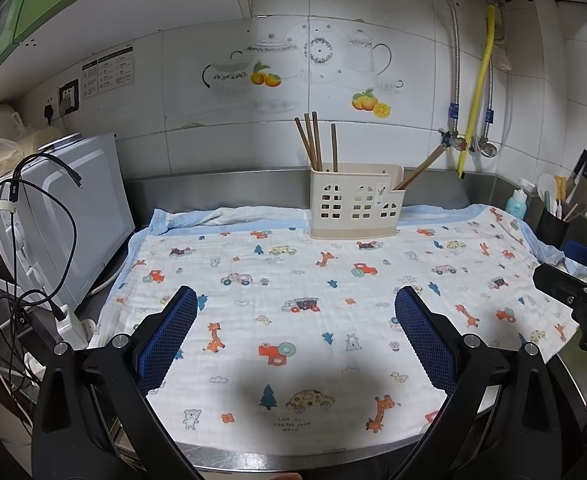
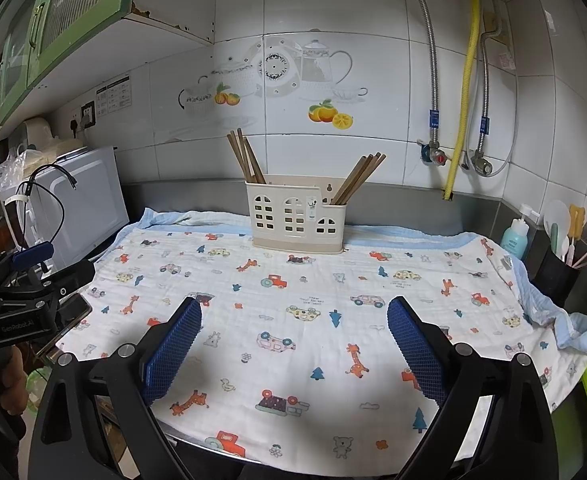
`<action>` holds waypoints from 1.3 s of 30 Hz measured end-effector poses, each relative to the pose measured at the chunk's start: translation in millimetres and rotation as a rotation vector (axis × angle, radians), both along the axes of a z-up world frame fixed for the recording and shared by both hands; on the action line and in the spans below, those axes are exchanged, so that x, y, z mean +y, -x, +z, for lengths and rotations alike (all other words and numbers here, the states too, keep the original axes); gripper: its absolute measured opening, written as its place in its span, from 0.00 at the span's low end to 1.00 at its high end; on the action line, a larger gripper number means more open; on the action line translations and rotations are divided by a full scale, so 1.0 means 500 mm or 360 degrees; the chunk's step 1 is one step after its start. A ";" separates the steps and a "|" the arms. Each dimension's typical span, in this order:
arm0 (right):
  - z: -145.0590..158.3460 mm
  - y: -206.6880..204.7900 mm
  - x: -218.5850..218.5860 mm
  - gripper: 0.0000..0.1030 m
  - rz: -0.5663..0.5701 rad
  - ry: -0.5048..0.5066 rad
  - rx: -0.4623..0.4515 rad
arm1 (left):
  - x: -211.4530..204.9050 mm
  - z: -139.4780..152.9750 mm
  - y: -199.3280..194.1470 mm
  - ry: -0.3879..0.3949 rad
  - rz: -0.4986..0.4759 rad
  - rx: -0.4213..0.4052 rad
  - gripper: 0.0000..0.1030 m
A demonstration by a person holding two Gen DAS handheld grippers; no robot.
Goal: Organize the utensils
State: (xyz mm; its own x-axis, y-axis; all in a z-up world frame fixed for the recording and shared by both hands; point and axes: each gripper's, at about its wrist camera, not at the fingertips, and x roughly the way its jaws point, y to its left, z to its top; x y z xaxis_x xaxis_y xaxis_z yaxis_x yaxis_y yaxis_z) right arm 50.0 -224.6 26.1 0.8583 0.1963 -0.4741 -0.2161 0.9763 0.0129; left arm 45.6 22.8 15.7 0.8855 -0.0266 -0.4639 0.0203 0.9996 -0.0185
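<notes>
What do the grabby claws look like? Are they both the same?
Yes, they match. The left gripper and right gripper each have two black angular arms with round silver bolts, ending in fingers covered by bumpy blue pads. Seen from the right wrist camera, the left one's black body carries small white lettering and a blue piece on top.

Holder: cream plastic utensil holder [image 2: 296, 216] with arched window cut-outs, standing upright at the back edge of the printed cloth [image 2: 293, 320], near the wall.
Left compartment: brown chopsticks [image 2: 245, 158] standing nearly upright, fanned slightly.
Right compartment: lower section; a bundle of brown chopsticks [image 2: 359, 179] leaning to the right.
</notes>
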 end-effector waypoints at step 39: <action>0.000 -0.005 0.005 0.88 0.0000 0.0005 0.0000 | -0.007 -0.002 0.001 0.0005 -0.0010 -0.0003 0.95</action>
